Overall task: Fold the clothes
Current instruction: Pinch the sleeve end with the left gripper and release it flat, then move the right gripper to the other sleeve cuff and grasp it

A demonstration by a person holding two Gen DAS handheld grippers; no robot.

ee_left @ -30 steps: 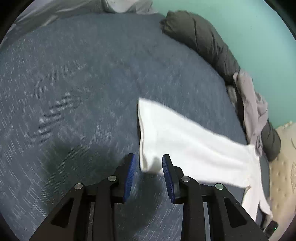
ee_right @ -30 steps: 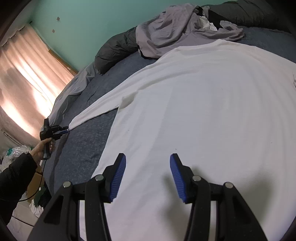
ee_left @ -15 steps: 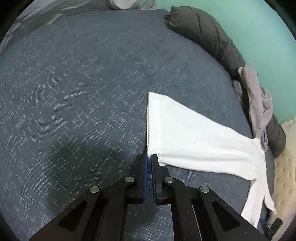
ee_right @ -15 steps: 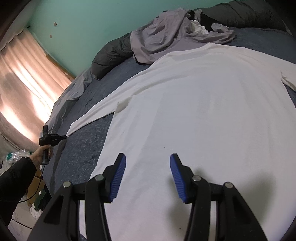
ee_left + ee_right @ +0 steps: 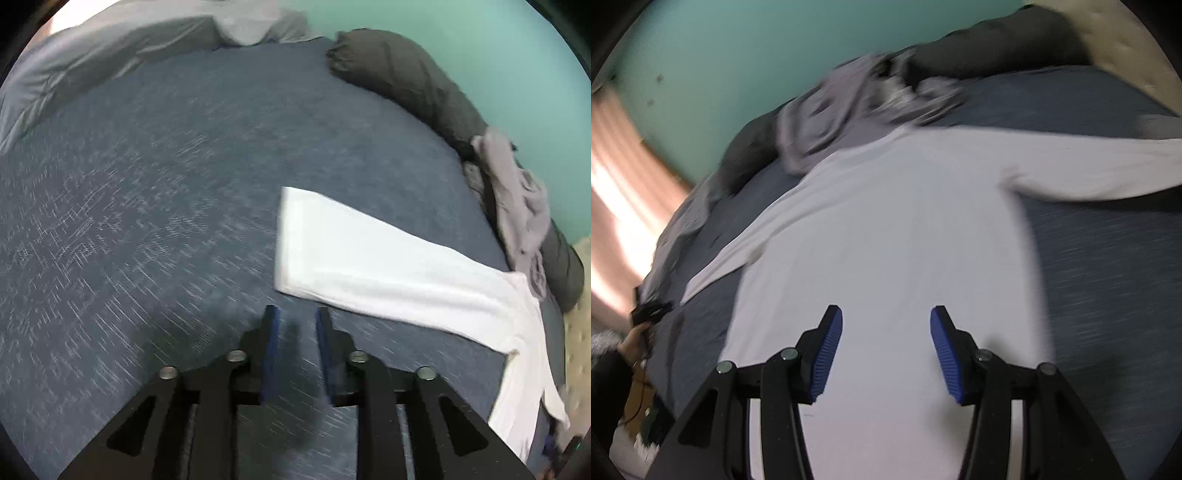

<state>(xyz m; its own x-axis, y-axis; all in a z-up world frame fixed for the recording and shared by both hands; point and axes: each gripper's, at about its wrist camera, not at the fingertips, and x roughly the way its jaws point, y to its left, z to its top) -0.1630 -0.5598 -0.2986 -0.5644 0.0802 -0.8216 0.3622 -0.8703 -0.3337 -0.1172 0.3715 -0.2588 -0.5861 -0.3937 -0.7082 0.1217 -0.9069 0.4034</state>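
My left tool (image 5: 294, 321) has let go of the sleeve cuff (image 5: 295, 240) it pinched half a second ago; now parted, just short of it. White shirt (image 5: 886, 240) lies spread on the bed (image 5: 147, 184), apparently unfolded though blurred. Right tool (image 5: 886, 325) spread wide, empty.

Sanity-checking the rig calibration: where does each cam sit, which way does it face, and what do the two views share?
Left wrist: on the left claw, looking along its open fingers across the blue bedspread at the white shirt's sleeve; only the claw shows.
Right wrist: on the right claw, open, over the white shirt, facing the teal wall; the person's left hand shows at far left.
Shared: shirt, bedspread, grey clothes pile.
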